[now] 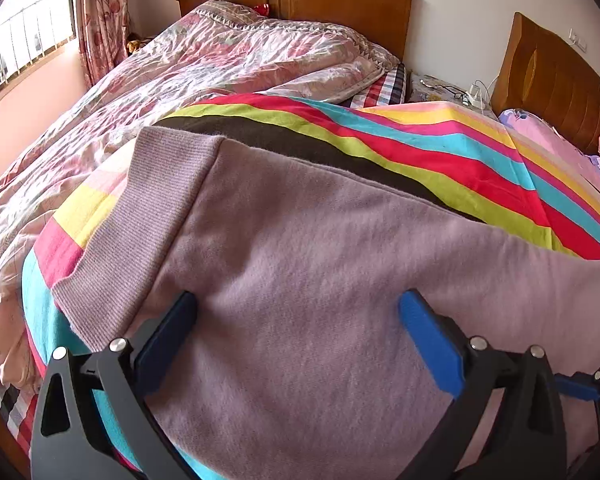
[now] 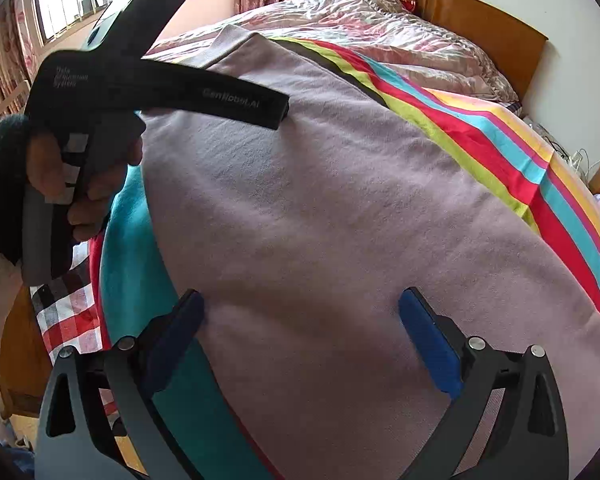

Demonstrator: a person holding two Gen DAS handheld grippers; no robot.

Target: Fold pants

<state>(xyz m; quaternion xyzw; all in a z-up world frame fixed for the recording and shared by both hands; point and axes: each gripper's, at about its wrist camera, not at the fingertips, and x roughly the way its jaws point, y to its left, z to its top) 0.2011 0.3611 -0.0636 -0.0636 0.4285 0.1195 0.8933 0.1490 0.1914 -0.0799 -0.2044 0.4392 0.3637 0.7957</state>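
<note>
- Pale mauve fleece pants (image 1: 320,280), with a ribbed knit band (image 1: 140,216) at the 10 o'clock end in the left wrist view, lie flat on a bright multicolour striped blanket (image 1: 440,152) spread over the bed.
- Left claw (image 1: 298,328): blue-padded fingers (image 1: 428,344) spread wide, one at 7 o'clock and one at 5 o'clock of the frame, with the fleece lying between them; nothing is pinched. Whether the tips touch the cloth cannot be told.
- Right claw (image 2: 300,328): fingers likewise spread apart over the mauve fabric (image 2: 320,220), gripping nothing.
- In the right wrist view the left tool's black handle body (image 2: 160,88) stands at 10 o'clock, held by the person's left hand (image 2: 80,184).
- A pink floral satin quilt (image 1: 180,68) lies crumpled beyond the blanket toward 11 o'clock, reaching the curved wooden headboard (image 1: 340,4) at 12 o'clock.
- A red-and-white checked sheet (image 2: 64,312) shows at the bed edge at 8 o'clock in the right wrist view.
- A barred window (image 1: 24,40) with floral curtain (image 1: 100,20) sits at 10 o'clock.
</note>
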